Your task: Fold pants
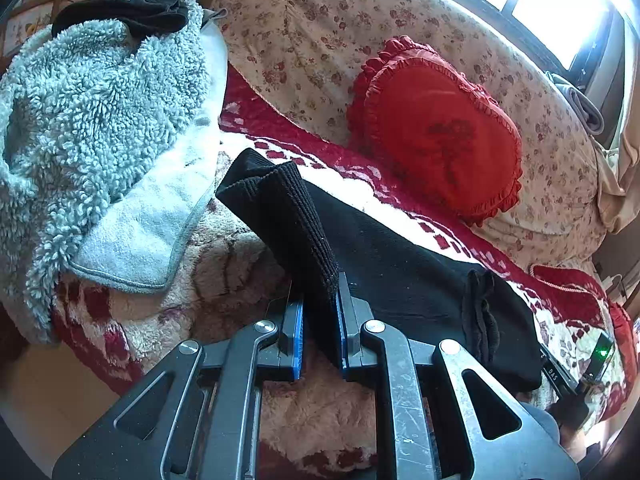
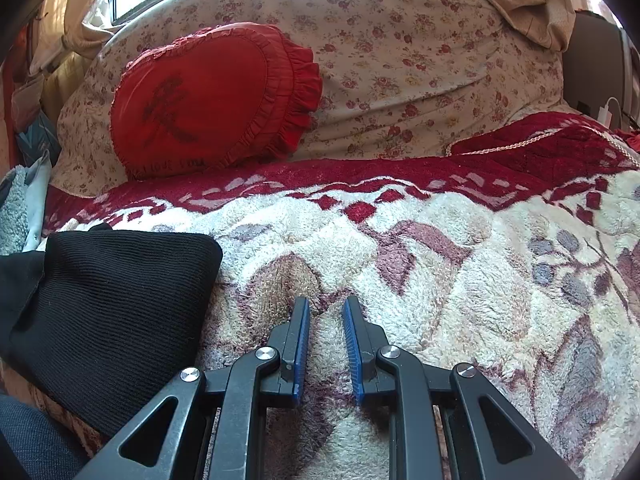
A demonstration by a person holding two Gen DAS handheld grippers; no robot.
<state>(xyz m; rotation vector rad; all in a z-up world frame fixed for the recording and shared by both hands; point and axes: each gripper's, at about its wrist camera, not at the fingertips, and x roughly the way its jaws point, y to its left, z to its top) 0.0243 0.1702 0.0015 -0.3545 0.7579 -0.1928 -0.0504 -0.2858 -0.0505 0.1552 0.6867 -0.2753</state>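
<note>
Left wrist view: the left gripper (image 1: 320, 312) has its blue-padded jaws clamped on a ribbed cuff of the black pants (image 1: 400, 264), which rises from between the pads and runs up and away toward a folded corner. From the pinch, the main body of the pants stretches off to the right across the plush red-and-cream blanket (image 1: 224, 272), ending in a gathered, crumpled bunch near the right edge; what lies under that end is hidden by the gripper's frame. Left of the pants a grey fleece garment (image 1: 92, 112) is heaped with a pale lining turned out and a small black item on top, too dark to identify. Behind, a red heart-shaped cushion (image 1: 436, 128) leans on a floral bedspread (image 1: 304, 28), and the window above it is blown out by glare.

Right wrist view: the right gripper (image 2: 326, 340) hovers over the blanket (image 2: 460, 264) with its jaws narrowly apart and only blanket showing between them. The pants (image 2: 108, 312) lie to its left, apart from the fingers, a ribbed black panel cut off by the frame's left edge. The cushion (image 2: 208, 100) and bedspread (image 2: 420, 60) stand beyond.
</note>
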